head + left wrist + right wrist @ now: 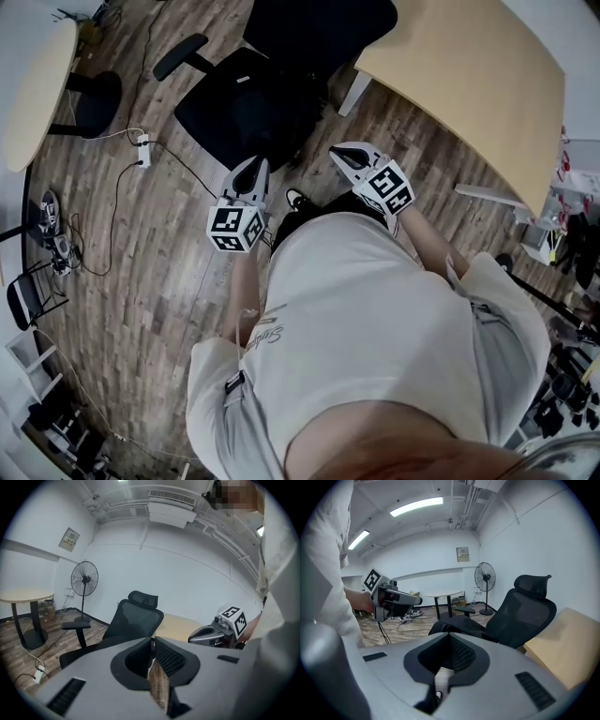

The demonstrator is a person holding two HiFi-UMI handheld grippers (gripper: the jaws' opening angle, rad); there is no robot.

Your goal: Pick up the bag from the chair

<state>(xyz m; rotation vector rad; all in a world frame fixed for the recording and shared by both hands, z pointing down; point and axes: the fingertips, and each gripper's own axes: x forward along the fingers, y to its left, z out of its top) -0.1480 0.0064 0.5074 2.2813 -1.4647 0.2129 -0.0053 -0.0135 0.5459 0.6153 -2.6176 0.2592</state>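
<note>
Head view puts the black mesh office chair [246,105] straight ahead of both tools. Any bag on its seat blends into the dark upholstery, so I cannot pick it out. The left gripper [254,169] is nearer the seat than the right gripper [340,154]. Both are clenched on nothing.

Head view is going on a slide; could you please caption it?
Person facing a black office chair, left gripper and right gripper held out shut and empty, beside a pale table.
</note>
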